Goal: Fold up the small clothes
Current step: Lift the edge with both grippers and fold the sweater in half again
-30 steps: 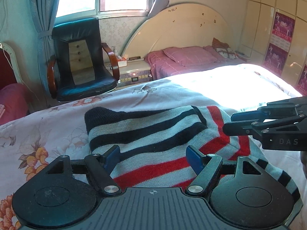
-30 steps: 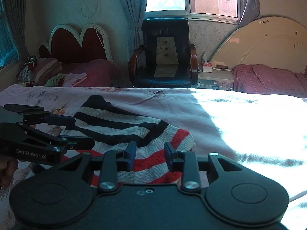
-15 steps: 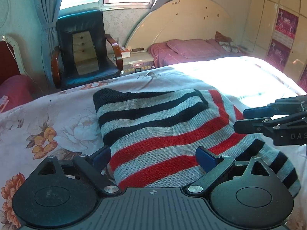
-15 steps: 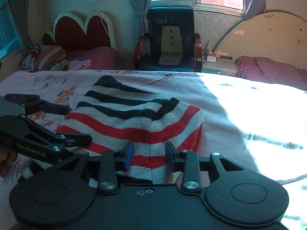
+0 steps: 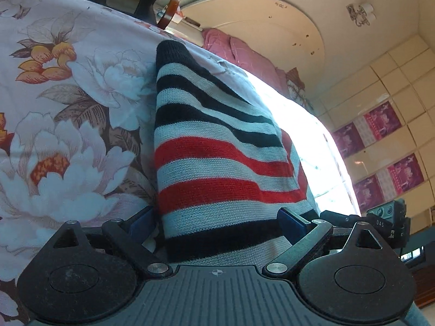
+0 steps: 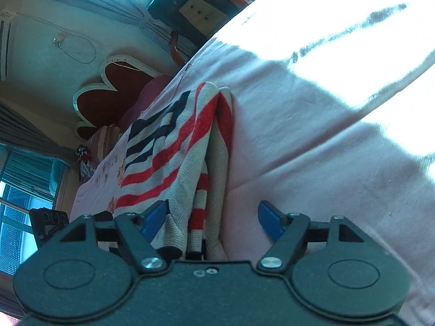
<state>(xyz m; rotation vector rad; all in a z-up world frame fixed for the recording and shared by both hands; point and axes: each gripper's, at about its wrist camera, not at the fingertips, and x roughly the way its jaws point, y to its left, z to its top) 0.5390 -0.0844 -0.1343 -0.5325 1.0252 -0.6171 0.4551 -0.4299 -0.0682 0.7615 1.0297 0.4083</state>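
Striped knitted garment folded on a flowered bed, both grippers spread over its near edge.

The floral pink bedsheet [image 5: 81,141] fills the left of the left wrist view; the folded black, white and red striped knit sweater [image 5: 217,163] lies mid-frame. A cream arched headboard [image 5: 272,35] and purple wall posters [image 5: 380,119] sit upper right. The left gripper [image 5: 217,224] stands released, jaws wide, straddling the sweater's edge. The right gripper [image 6: 214,218], jaws just opened, has the layered edge between unpressing pads. "DAS" shows on the opposite gripper's housing.
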